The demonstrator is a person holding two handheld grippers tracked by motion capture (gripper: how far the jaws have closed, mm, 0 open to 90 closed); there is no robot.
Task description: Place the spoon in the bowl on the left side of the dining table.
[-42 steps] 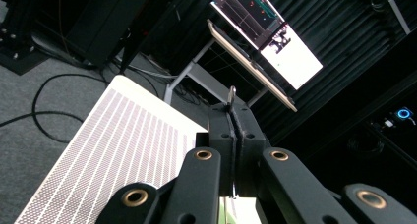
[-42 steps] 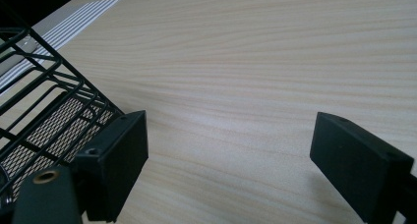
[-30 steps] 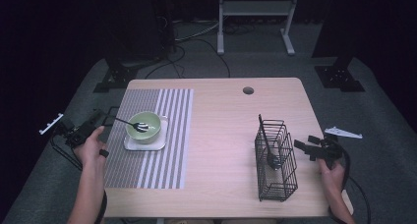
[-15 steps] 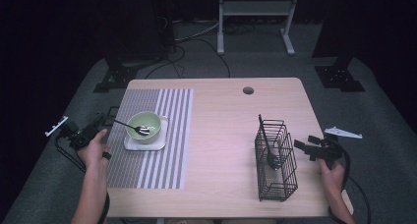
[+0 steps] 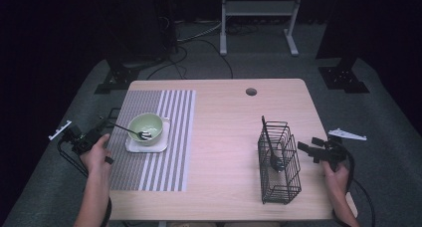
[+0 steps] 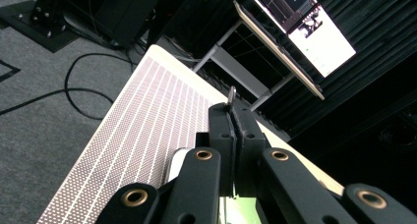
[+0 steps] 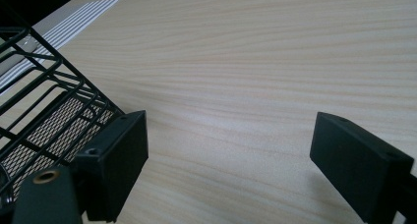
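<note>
A pale green bowl [image 5: 149, 123] sits on a white square plate [image 5: 147, 147] on the striped placemat [image 5: 149, 172]. A metal spoon [image 5: 130, 131] rests with its head in the bowl and its handle pointing left. My left gripper [image 5: 103, 124] is shut on that handle at the table's left edge; in the left gripper view the jaws [image 6: 235, 117] are pressed together with the handle's tip [image 6: 231, 93] sticking out above them. My right gripper [image 5: 308, 148] stands open, just right of the black wire basket [image 5: 279, 163]. Bare table [image 7: 275, 76] lies between its jaws [image 7: 228, 155].
A dark utensil [image 5: 269, 140] stands in the basket. The wooden table [image 5: 224, 132] has a cable hole [image 5: 251, 91] at the back. A white paper object [image 5: 347, 134] lies on the floor at the right. Stand legs and cables are behind the table.
My left hand has drifted slightly left and toward the near side, still on the spoon handle. The right hand has stayed put.
</note>
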